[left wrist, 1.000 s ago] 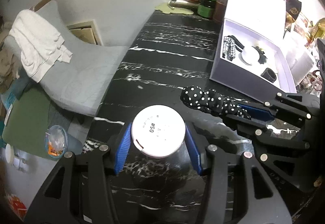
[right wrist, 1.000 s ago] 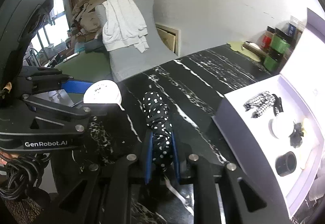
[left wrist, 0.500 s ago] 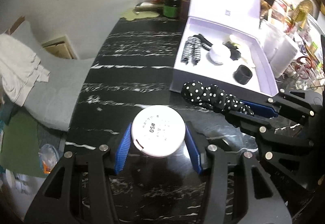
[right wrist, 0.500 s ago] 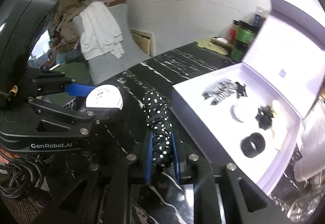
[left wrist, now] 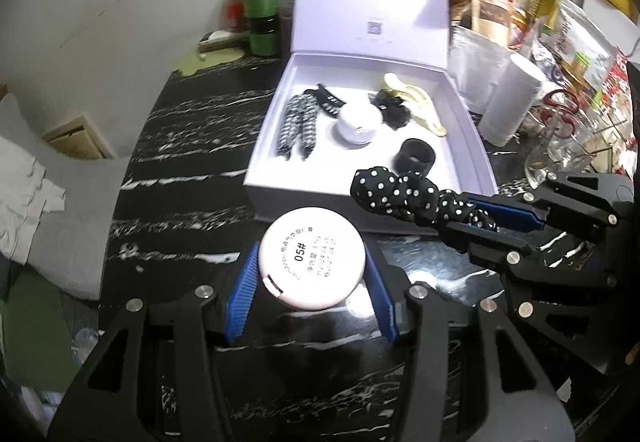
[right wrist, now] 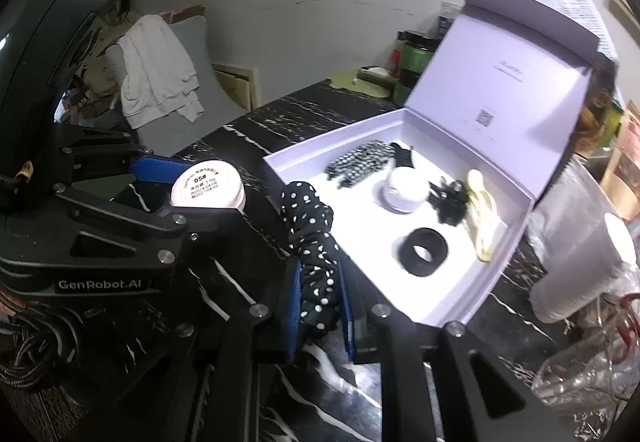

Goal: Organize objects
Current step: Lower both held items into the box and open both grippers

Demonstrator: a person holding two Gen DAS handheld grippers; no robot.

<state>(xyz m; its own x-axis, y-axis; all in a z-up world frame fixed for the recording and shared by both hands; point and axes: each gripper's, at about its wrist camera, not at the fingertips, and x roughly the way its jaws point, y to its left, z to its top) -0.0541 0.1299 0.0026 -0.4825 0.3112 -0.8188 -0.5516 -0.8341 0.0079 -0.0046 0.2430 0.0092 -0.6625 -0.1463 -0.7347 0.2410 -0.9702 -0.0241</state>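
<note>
compact (left wrist: 311, 265) pinched in left fingers (left wrist: 244, 284), dotted scrunchie (right wrist: 310, 238) pinched in right fingers (right wrist: 295, 306), both just beside open box (left wrist: 256, 169) on desk (left wrist: 180, 177)

Both wrist views angled down, close over the black marble table (left wrist: 192, 177), sharing the open lilac box (right wrist: 460, 306), edges fisheye-warped

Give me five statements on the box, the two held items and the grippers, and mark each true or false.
1. The lavender cardboard box has its lid closed. False: the lid stands open.
2. The left gripper holds a round pale pink compact. True.
3. The right gripper is empty. False: its fingers clamp a black polka-dot fabric scrunchie.
4. A black ring-shaped band lies inside the box. True.
5. The scrunchie already rests on the box floor. False: it is held at the box's near edge.
</note>
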